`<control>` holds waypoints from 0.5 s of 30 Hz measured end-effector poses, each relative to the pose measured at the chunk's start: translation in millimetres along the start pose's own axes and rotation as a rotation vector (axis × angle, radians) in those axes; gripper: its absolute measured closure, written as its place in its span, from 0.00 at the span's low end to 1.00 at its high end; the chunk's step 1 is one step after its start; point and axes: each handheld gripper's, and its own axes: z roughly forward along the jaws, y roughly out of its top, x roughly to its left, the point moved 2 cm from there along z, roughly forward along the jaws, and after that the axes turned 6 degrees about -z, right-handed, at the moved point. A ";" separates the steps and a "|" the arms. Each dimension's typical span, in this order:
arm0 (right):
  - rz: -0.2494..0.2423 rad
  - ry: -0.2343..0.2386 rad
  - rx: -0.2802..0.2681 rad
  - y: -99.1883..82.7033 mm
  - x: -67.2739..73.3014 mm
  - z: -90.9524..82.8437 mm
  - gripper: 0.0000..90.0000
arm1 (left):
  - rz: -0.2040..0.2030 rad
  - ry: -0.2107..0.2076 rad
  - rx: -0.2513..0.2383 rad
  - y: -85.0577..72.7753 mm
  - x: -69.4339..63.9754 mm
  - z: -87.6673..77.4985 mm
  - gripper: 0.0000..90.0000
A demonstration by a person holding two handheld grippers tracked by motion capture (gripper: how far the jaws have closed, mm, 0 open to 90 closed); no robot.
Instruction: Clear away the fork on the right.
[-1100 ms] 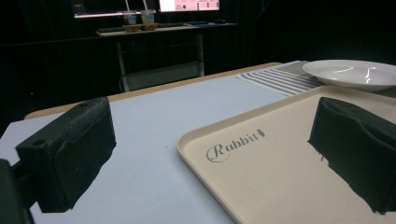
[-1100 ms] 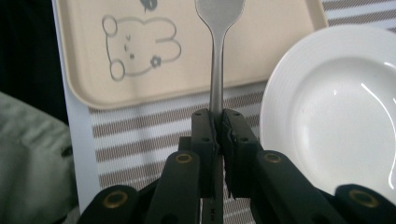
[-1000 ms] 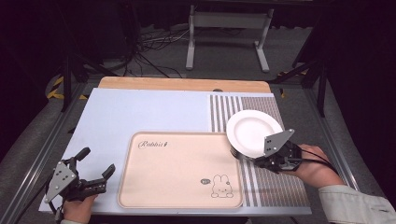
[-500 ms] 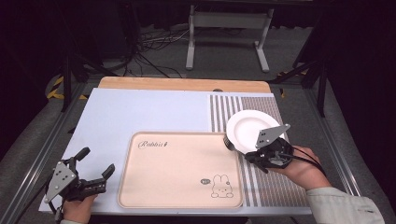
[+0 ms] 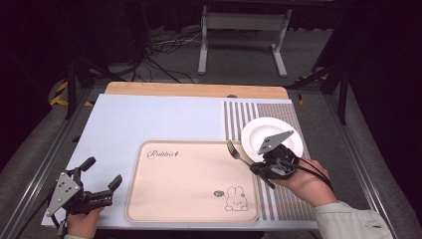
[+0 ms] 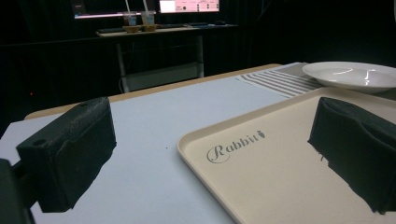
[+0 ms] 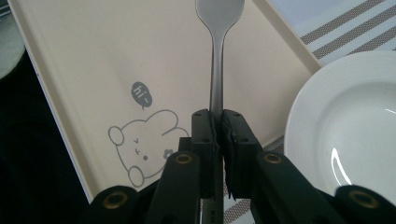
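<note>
My right gripper is shut on the handle of a silver fork, just in front of a white plate. The fork's head reaches over the right edge of a beige tray printed with "Rabbit" and a bunny. In the right gripper view the jaws pinch the fork over the tray, with the plate to the right. My left gripper stands open and holds nothing at the table's front left corner. In its own view its jaws frame the tray and the plate.
The plate rests on a striped placemat to the right of the tray. A pale blue mat covers the table, with a wooden strip along its far edge. A metal stand and cables lie on the floor beyond.
My right gripper has moved left with the fork, from the plate's edge to the tray's right edge. The left gripper has kept still.
</note>
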 end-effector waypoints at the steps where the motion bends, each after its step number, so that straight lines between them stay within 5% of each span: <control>1: 0.007 0.000 0.001 2.0 1.1 0.9 0.94 | -0.001 -0.001 -0.002 0.1 -0.2 0.0 0.01; 15: 0.021 -0.008 0.043 22.8 11.6 22.8 0.94 | -0.002 0.010 0.001 -0.8 0.5 -7.4 0.01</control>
